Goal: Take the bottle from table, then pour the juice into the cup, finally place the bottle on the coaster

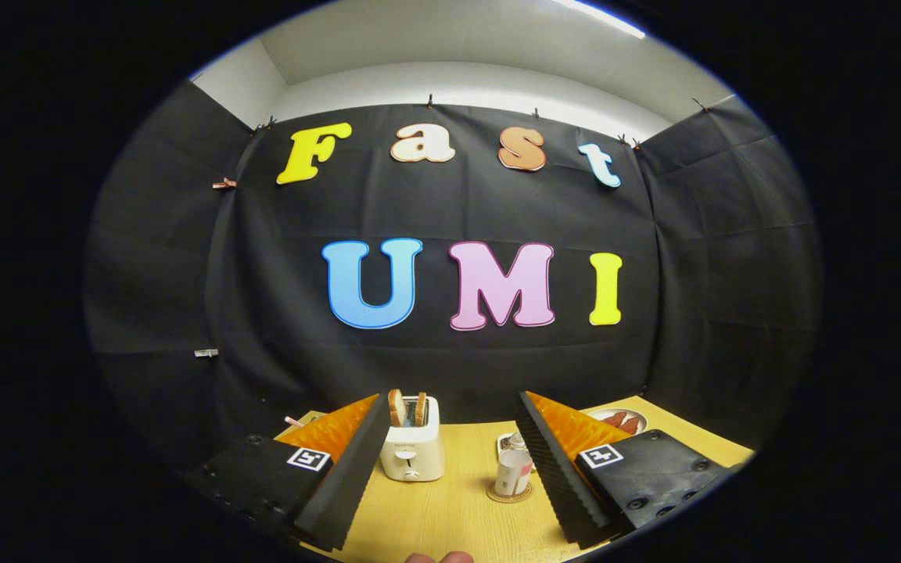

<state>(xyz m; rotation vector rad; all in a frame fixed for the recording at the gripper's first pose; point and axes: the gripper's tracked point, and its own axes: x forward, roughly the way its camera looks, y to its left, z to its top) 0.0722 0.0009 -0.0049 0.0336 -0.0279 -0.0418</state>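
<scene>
Two fingers: the tongs (pixel 450 477) stand wide apart, with nothing between them but bare counter (pixel 450 516).
Fingertip: part of a person's finger (pixel 439 557) shows at the near edge of the counter.
Bottle: a small bottle (pixel 514 467) stands upright on a round coaster (pixel 509 494), just beside the right finger's inner face.
Toaster: a white toaster (pixel 412 452) with two bread slices (pixel 407 407) in its slots sits near the left finger, ahead of it.
Plate: a plate (pixel 619 420) with reddish food lies beyond the right finger.
Wall: black cloth (pixel 278 297) stands behind the counter.
</scene>
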